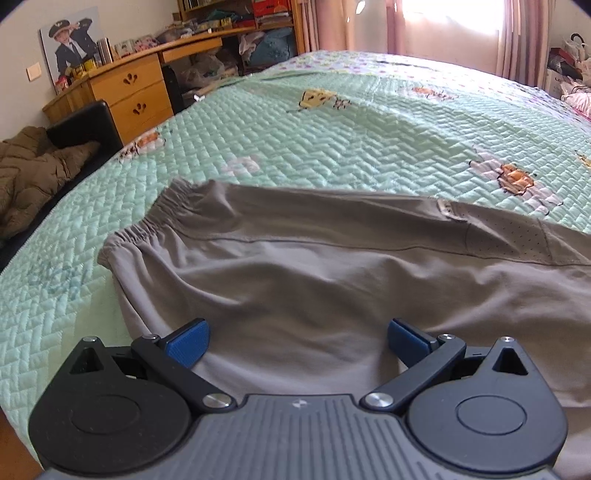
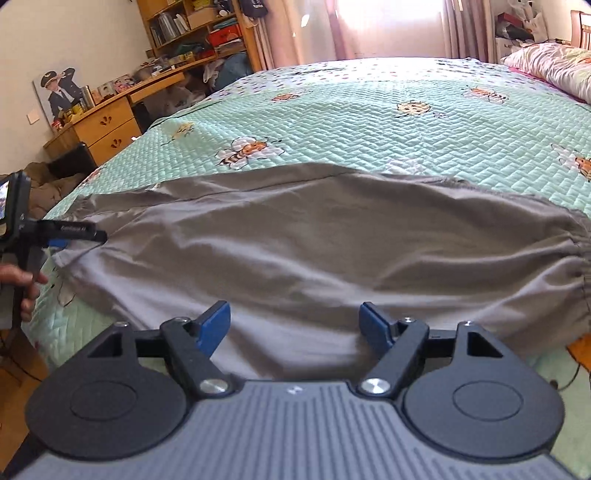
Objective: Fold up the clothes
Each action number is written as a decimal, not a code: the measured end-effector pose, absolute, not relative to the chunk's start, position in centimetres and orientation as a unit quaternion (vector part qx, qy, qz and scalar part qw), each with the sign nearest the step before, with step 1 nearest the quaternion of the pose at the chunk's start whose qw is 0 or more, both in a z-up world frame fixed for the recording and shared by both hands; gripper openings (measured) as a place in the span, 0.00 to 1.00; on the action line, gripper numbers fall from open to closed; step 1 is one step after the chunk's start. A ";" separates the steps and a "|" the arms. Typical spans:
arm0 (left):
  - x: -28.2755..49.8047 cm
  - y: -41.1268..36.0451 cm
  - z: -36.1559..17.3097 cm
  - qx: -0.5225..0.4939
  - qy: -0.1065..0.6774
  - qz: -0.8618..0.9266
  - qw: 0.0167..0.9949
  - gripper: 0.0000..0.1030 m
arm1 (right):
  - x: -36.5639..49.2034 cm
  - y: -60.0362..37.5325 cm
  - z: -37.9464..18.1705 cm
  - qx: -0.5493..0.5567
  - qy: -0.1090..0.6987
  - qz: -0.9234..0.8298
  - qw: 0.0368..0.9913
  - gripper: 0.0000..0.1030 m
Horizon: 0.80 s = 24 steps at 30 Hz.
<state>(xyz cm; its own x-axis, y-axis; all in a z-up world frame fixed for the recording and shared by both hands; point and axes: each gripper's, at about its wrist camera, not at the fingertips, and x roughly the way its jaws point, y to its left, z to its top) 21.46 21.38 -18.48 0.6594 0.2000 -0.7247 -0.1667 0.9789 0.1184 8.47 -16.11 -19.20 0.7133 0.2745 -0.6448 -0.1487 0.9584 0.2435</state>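
A: Where are the grey trousers (image 1: 295,266)?
B: Laid across the green quilted bedspread (image 1: 332,140), seemingly doubled leg on leg, elastic ends at either side. Whether that's halfway folded or just spread out, I can't say.
A: The claws?
B: Left gripper (image 1: 298,339) and right gripper (image 2: 296,325) both splayed, holding nothing, above the near edge.
A: The room?
B: Wooden desk (image 1: 125,88), curtained window (image 2: 388,26)

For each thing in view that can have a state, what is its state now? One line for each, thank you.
Grey trousers: spread along the near edge of the bed, wrinkled, not gripped.
Left tool: open, above the trousers, holding nothing.
Right tool: open, above the trousers, holding nothing.
Green quilt: spread flat over the bed.
Desk drawers: closed.
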 end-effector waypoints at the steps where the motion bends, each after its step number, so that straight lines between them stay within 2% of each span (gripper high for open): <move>1: 21.3 21.0 -18.3 0.024 0.399 0.099 0.911 0.99 | 8.3 -16.2 -19.2 0.088 0.360 0.114 0.922 0.75; 17: 19.8 13.5 -14.9 0.078 0.393 0.045 0.915 0.99 | 7.2 -19.8 -18.8 0.140 0.322 0.072 0.934 0.75; 24: 19.1 6.8 -15.0 0.113 0.392 -0.058 0.911 0.99 | 6.8 -23.3 -18.5 0.123 0.298 -0.002 0.947 0.75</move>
<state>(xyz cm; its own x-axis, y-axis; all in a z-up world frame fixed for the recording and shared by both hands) 19.10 6.80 -15.01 0.6855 -0.0172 -0.7279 0.1948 0.9676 0.1605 6.81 -23.31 -18.52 0.8226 0.0689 -0.5645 0.0782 0.9695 0.2323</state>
